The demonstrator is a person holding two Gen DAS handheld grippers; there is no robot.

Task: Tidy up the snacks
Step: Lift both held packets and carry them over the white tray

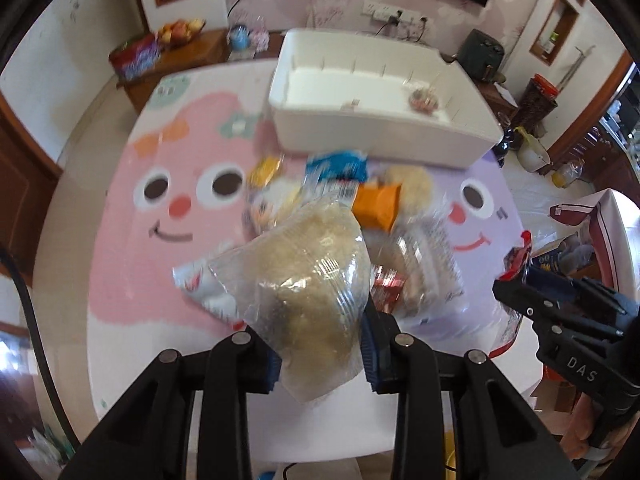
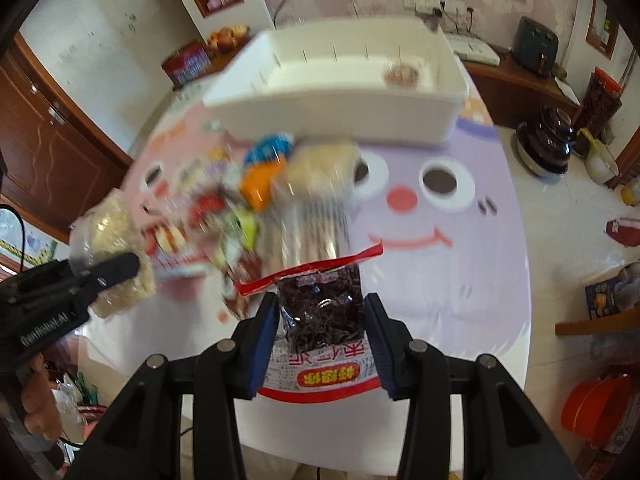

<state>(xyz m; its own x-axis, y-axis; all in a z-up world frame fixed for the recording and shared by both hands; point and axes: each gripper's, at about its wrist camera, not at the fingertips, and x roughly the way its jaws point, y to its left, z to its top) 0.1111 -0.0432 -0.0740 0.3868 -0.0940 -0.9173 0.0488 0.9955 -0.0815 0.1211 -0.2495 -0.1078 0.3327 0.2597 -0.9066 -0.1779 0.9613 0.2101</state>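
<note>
My left gripper is shut on a clear packet of beige cakes, held above the table; it also shows at the left of the right wrist view. My right gripper is shut on a red-edged packet of dark shredded snack, also lifted; it shows at the right of the left wrist view. A pile of mixed snack packets lies mid-table. Behind it stands a white bin with one small round snack inside.
The round table carries a pink and purple cartoon-face cloth. A wooden sideboard with a fruit bowl stands behind. Pots and a basket sit on the floor at the right; a red basin lies lower right.
</note>
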